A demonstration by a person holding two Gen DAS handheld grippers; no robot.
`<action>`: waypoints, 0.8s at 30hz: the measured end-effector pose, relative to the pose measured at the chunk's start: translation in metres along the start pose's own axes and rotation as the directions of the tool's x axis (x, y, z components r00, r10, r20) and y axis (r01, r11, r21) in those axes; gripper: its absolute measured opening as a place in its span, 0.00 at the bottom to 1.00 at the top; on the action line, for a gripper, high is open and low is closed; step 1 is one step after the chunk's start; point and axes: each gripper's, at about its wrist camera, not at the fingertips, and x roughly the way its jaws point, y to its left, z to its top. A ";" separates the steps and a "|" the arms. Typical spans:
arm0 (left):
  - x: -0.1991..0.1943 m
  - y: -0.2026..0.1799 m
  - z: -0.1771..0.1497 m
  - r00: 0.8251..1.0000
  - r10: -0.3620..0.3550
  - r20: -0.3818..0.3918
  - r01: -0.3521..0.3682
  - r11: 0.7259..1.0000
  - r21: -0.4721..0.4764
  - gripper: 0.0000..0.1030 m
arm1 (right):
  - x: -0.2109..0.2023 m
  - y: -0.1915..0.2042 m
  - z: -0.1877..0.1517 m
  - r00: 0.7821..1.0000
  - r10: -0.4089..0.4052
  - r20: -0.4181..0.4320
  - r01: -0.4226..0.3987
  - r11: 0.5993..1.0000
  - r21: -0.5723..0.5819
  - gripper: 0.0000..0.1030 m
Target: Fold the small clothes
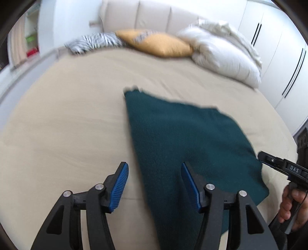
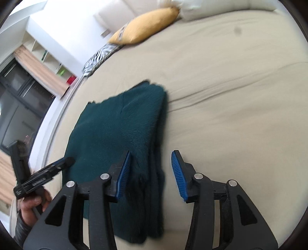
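Note:
A dark teal knitted garment [image 1: 184, 138] lies folded flat on the beige bed sheet [image 1: 67, 115]; it also shows in the right wrist view [image 2: 119, 125], with stacked folded edges on its right side. My left gripper [image 1: 154, 184] is open and empty, hovering over the garment's near left edge. My right gripper [image 2: 151, 173] is open and empty, over the garment's near right edge. The right gripper's tip [image 1: 263, 155] shows at the garment's right side in the left wrist view. The left gripper [image 2: 63, 163] shows at the garment's left side in the right wrist view.
A yellow cushion [image 1: 159, 44], a zebra-striped cushion [image 1: 92, 42] and white pillows [image 1: 221, 52] lie at the head of the bed by the padded headboard [image 1: 150, 15]. White wardrobe doors [image 1: 279, 57] stand on the right. Shelves and a dark window [image 2: 19, 96] are on the left.

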 end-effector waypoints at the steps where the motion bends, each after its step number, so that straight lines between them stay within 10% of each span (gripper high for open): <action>1: -0.013 -0.003 0.000 0.999 0.018 0.043 -0.018 1.000 0.001 0.65 | -0.015 0.002 -0.001 0.999 -0.043 0.028 0.043 0.999 -0.010 0.41; 5: -0.069 -0.019 -0.001 0.956 0.129 0.262 -0.135 0.991 0.004 0.93 | -0.058 0.023 -0.001 0.982 -0.121 0.146 0.135 0.987 -0.090 0.41; 9: -0.126 -0.046 -0.011 0.862 0.180 0.474 -0.219 0.975 0.027 1.00 | -0.116 0.055 -0.003 0.932 -0.152 0.329 0.222 0.957 -0.186 0.62; 13: -0.168 -0.065 -0.007 0.790 0.237 0.565 -0.294 0.956 0.010 1.00 | -0.170 0.094 -0.012 0.820 -0.144 0.554 0.308 0.927 -0.216 0.95; 16: -0.193 -0.071 -0.006 0.766 0.216 0.605 -0.260 0.965 -0.016 1.00 | -0.208 0.118 -0.020 0.715 -0.138 0.685 0.373 0.905 -0.207 1.00; 24: -0.149 -0.059 -0.016 0.868 0.258 0.424 -0.266 0.963 -0.041 1.00 | -0.226 0.143 -0.020 0.782 -0.109 0.613 0.356 0.887 -0.295 1.00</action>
